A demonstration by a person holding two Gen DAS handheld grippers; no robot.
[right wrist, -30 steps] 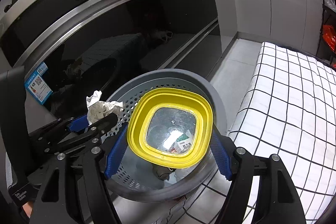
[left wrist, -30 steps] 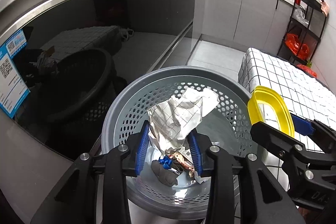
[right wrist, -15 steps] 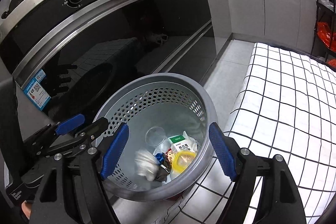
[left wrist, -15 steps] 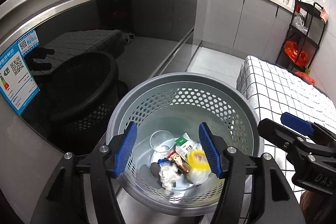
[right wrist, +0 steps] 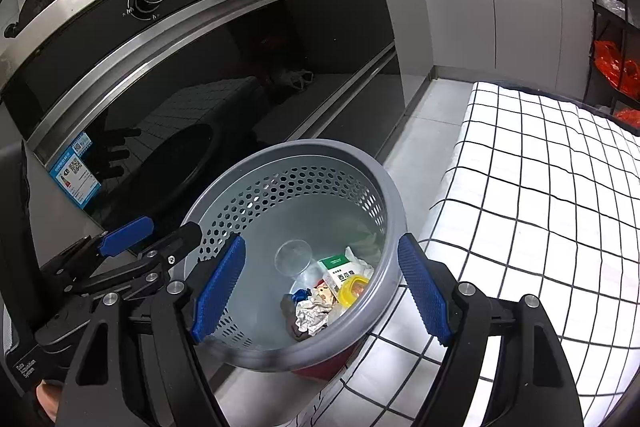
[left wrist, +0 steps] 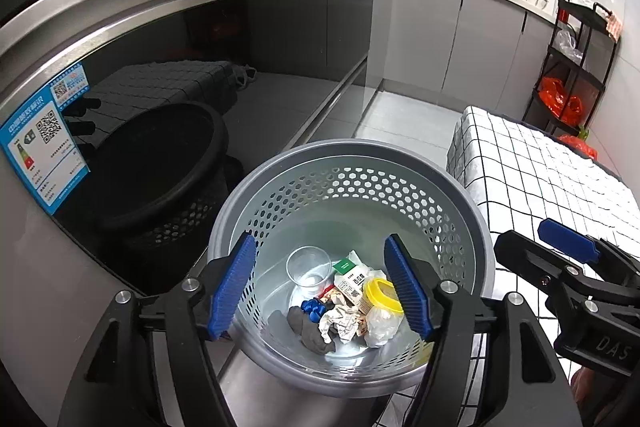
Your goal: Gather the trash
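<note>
One grey perforated basket (left wrist: pixel 348 163) stood on the floor. In its bottom lay seven pieces of trash: one clear plastic cup (left wrist: pixel 309 265) at about eleven o'clock, one green-and-white carton (left wrist: pixel 352 277) at one o'clock, one yellow-rimmed lid (left wrist: pixel 383 295) at three o'clock, one crumpled paper ball (left wrist: pixel 338 323) at six o'clock, one dark grey lump (left wrist: pixel 310 329) at seven o'clock, one small blue piece (left wrist: pixel 314 307) and one reddish wrapper (left wrist: pixel 329 291) near the centre. Two grippers hung above: the left gripper (left wrist: pixel 320 287), its jaws opening, and the right gripper (right wrist: pixel 320 287).

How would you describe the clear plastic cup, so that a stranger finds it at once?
Look into the grey perforated basket beside the checked tablecloth. On its floor, the clear plastic cup lies at the far edge of the trash pile, left of the green-and-white carton. It alone is transparent and round-mouthed.
</note>
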